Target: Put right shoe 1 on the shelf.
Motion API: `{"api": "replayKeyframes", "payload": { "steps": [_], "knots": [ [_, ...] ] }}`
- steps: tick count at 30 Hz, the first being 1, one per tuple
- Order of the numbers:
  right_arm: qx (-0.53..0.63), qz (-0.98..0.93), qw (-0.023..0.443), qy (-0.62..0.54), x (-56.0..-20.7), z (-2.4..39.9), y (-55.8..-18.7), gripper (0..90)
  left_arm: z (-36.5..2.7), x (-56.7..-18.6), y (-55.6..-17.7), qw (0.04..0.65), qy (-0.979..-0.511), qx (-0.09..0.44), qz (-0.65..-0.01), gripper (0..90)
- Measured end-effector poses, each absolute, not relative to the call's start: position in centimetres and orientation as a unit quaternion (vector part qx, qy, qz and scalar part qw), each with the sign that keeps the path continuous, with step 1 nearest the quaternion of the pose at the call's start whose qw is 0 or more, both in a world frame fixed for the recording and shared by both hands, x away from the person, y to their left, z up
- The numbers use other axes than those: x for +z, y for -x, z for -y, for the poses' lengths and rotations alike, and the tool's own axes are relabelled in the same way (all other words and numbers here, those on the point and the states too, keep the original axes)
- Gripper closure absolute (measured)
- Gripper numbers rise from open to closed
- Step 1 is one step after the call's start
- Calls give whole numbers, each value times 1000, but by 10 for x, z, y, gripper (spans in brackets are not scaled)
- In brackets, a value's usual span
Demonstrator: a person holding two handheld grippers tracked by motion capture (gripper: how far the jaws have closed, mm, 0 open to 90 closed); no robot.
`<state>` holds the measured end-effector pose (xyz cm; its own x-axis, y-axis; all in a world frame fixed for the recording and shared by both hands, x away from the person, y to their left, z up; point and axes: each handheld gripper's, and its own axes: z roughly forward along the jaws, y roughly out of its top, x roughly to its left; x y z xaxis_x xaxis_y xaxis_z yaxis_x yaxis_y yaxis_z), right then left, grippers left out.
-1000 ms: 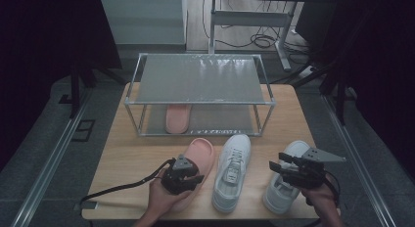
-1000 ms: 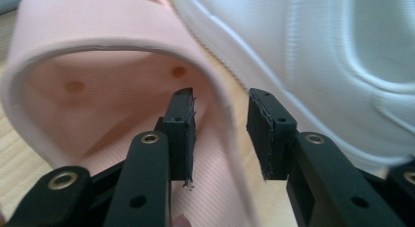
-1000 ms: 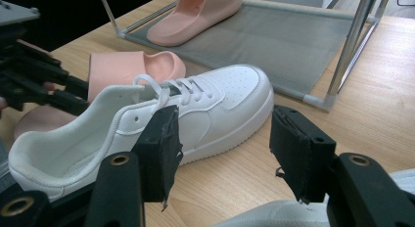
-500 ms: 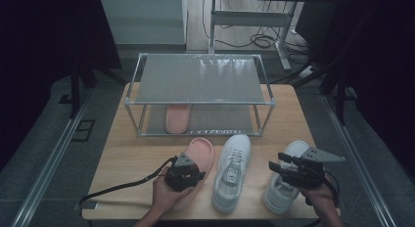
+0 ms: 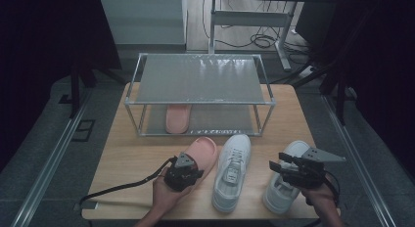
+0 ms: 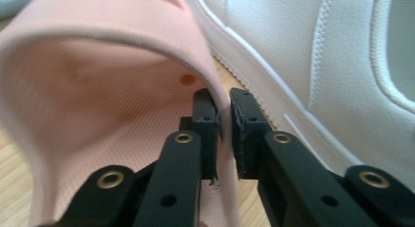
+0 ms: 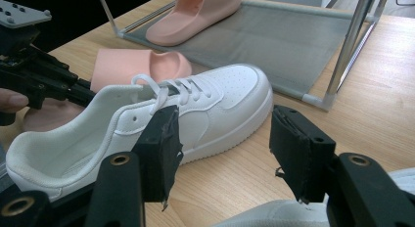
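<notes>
A pink slipper (image 5: 205,151) lies on the table, left of a white sneaker (image 5: 231,170). My left gripper (image 5: 188,167) is at the slipper's heel end. In the left gripper view its jaws (image 6: 222,102) have just been closing and now pinch the right edge of the slipper's strap (image 6: 98,90), with the sneaker's side (image 6: 318,65) close beside them. My right gripper (image 5: 280,163) hovers open over a second white sneaker (image 5: 293,149) at the right. Its wide-apart jaws (image 7: 222,134) frame the middle sneaker (image 7: 195,109) and hold nothing.
A two-tier metal rack (image 5: 200,78) stands at the back of the wooden table (image 5: 127,153). Another pink slipper (image 5: 177,117) lies on its lower shelf. A black cable trails from the left gripper toward the table's front left corner.
The left gripper's jaws have closed onto the pink slipper's strap edge. Both hands have stayed where they were.
</notes>
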<state>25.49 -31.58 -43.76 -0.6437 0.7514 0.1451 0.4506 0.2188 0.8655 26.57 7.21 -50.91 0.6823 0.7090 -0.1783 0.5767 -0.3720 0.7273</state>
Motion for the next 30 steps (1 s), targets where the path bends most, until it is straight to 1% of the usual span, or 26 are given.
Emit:
{"api": "replayKeyframes", "payload": {
  "steps": [8,16,21,25,30],
  "knots": [
    [487,-765,155,-392,-437,316,-255,456,-76,-504,-265,404,-813,122,-401,844],
    [488,-763,156,-393,-437,317,-255,456,-82,-491,-270,429,-797,126,-406,845],
    [488,-763,155,-393,-437,316,-255,456,-77,-481,-273,426,-801,146,-394,843],
    [489,-763,155,-393,-437,317,-255,456,-68,-473,-283,436,-798,141,-391,843],
    [489,-763,155,-394,-437,318,-255,456,-61,-471,-299,425,-800,153,-395,837]
  ]
}}
